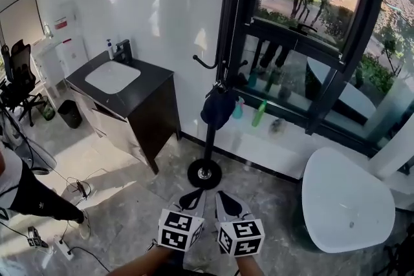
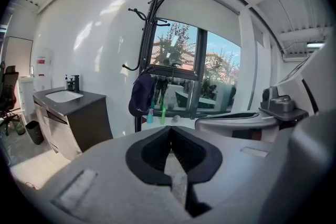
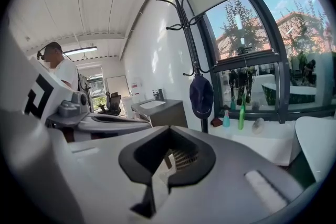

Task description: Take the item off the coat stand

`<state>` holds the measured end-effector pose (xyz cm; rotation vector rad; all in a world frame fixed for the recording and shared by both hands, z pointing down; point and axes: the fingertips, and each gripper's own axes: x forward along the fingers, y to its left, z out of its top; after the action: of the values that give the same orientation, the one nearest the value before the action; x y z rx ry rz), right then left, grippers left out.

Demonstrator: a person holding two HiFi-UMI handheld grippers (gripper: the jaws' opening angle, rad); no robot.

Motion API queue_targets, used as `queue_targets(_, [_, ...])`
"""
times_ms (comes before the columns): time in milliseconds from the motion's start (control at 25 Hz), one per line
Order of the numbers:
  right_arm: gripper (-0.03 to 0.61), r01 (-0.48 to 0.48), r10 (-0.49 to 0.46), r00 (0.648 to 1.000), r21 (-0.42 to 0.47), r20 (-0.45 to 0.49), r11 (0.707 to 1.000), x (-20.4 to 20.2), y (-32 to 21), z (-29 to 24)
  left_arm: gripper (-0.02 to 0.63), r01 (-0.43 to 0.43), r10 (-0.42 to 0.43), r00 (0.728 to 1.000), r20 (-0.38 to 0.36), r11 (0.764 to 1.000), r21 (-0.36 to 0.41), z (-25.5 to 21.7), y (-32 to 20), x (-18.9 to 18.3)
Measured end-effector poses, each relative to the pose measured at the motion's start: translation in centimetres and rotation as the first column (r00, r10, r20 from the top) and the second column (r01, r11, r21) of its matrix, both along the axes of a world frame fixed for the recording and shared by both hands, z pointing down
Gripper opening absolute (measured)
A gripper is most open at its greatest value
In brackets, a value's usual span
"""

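Hanging from a low hook of the tall black metal coat stand (image 1: 208, 145), the dark navy fabric cap (image 1: 218, 106) sags against the pole, above the stand's round base on the pale stone floor (image 1: 129, 203). A dark cabinet with a white basin (image 1: 113, 77) stands along the wall left of the stand, and a smooth white rounded surface (image 1: 346, 200) sits to its right. A teal bottle (image 1: 238, 108) and a green bottle (image 1: 259, 113) stand at the left end of the white window ledge (image 1: 291, 139), just behind the cap. The left hand-held gripper (image 1: 192, 198) and the right hand-held gripper (image 1: 226, 201) sit side by side near the base, pointing at the stand, well apart from the cap. Both are clenched and empty.
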<state>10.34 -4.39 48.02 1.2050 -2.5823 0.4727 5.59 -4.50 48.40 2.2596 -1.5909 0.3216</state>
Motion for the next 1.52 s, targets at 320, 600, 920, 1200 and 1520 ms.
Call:
queue_targets(320, [-0.003,-0.085,0.087,0.996,0.047,-0.033,0.995,-2.1,-7.1,-0.9,0.006,-0.069,0.069,0.997,-0.025,0.997,0.025,-0.7,-7.3,-2.5])
queue_targets(600, [-0.003,-0.149,0.152,0.986,0.055,-0.063,0.987,-4.6,-13.0,-0.9,0.005,-0.138,0.138,0.989,-0.045,0.990,0.016,-0.5,-12.8,-5.1])
queue_targets(920, [0.005,-0.219,0.222,0.971,0.045,-0.089,0.975,-5.7,-17.6,0.1,0.005,-0.197,0.198,0.979,-0.053,0.980,0.012,0.1,-17.3,-6.8])
queue_targets(1200, [0.034,-0.265,0.270,0.956,0.055,-0.114,0.963,-5.5,-20.6,0.6,0.006,-0.242,0.242,0.969,-0.056,0.970,0.011,0.6,-19.8,-7.2])
queue_targets(1520, [0.100,-0.281,0.286,0.949,0.055,-0.128,0.958,-5.9,-24.8,1.1,0.006,-0.258,0.258,0.965,-0.047,0.966,0.019,0.6,-21.9,-8.4])
